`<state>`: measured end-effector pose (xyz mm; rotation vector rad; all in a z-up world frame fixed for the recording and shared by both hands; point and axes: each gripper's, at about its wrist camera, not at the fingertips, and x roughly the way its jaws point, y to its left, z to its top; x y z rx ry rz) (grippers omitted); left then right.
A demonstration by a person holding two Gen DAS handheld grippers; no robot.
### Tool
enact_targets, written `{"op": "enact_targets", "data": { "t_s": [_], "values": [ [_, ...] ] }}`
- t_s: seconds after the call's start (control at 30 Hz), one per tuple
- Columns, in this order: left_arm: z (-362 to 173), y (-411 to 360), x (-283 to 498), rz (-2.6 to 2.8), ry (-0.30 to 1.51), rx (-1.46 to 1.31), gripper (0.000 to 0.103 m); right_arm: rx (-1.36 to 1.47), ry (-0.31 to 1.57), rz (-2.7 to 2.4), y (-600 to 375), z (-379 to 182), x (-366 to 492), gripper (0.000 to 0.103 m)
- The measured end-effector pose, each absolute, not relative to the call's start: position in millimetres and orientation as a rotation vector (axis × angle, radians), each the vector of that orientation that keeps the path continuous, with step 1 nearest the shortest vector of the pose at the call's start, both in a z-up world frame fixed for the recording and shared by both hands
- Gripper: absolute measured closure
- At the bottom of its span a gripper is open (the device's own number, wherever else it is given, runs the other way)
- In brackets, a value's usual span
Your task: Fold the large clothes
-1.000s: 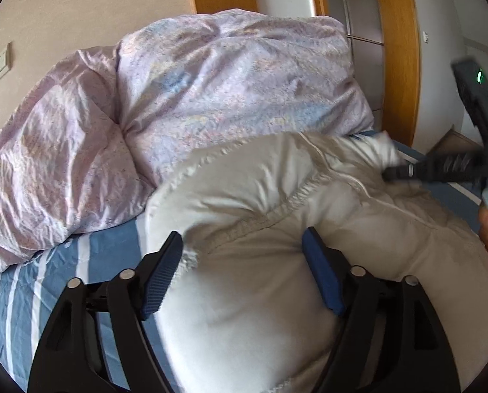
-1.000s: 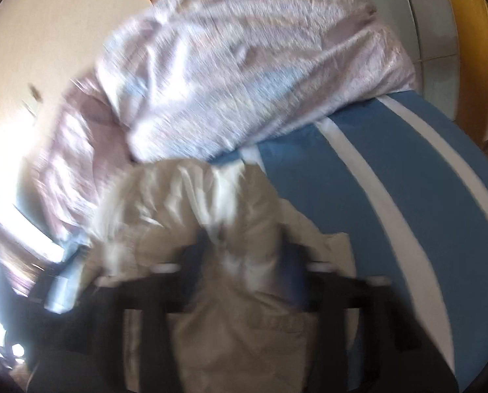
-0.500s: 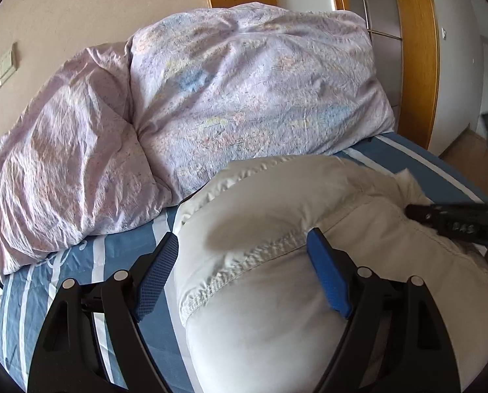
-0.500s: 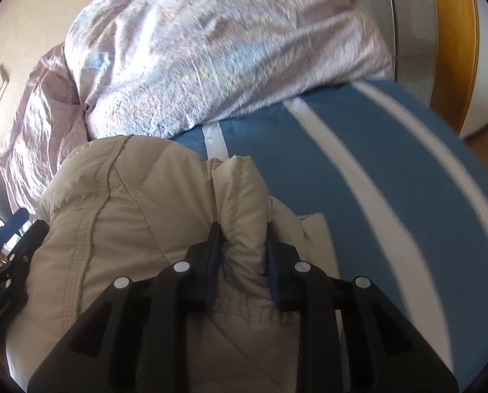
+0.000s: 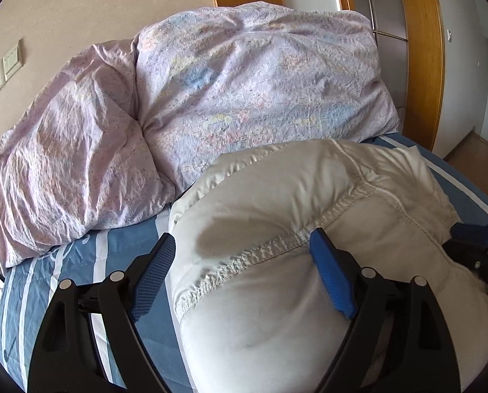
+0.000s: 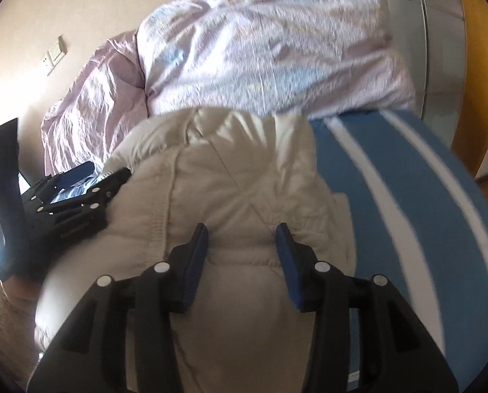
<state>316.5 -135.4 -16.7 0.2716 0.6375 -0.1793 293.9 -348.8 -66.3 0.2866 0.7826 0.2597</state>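
A puffy cream padded jacket (image 5: 276, 229) lies bunched on the blue striped bed; it also shows in the right wrist view (image 6: 231, 180). My left gripper (image 5: 240, 255) is open, its blue pads straddling the jacket's stitched hem without pinching it. My right gripper (image 6: 240, 239) is open over the jacket's right part, fabric lying between the pads. The right gripper shows at the right edge of the left wrist view (image 5: 473, 245), and the left gripper at the left of the right wrist view (image 6: 67, 196).
A large crumpled lilac duvet (image 5: 211, 98) is piled at the head of the bed against the wall. The blue and white striped sheet (image 6: 407, 213) extends to the right. A wooden door frame (image 5: 421, 49) stands behind.
My right gripper has opened and let go of the jacket fold it pinched half a second ago. The left gripper stayed open and shifted slightly over the hem.
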Motion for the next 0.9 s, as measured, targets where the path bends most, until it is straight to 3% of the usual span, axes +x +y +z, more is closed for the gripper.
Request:
{"op": "enact_targets", "data": {
  "t_s": [0.6, 0.73, 0.9],
  "values": [
    [-46.7, -156.4, 313.6, -0.099, 0.583, 0.333, 0.018, 0.201, 0.719, 0.186, -334.7, -98.4, 295.3, 0.059],
    [-44.9, -155.7, 312.5, -0.102, 0.585, 0.339, 0.018, 0.23, 0.747, 0.189, -344.2, -74.3, 294.5, 0.058],
    [-44.7, -155.5, 313.9, -0.11, 0.595, 0.333, 0.018, 0.35, 0.728, 0.088, -379.1, -49.4, 317.8, 0.049]
  ]
}}
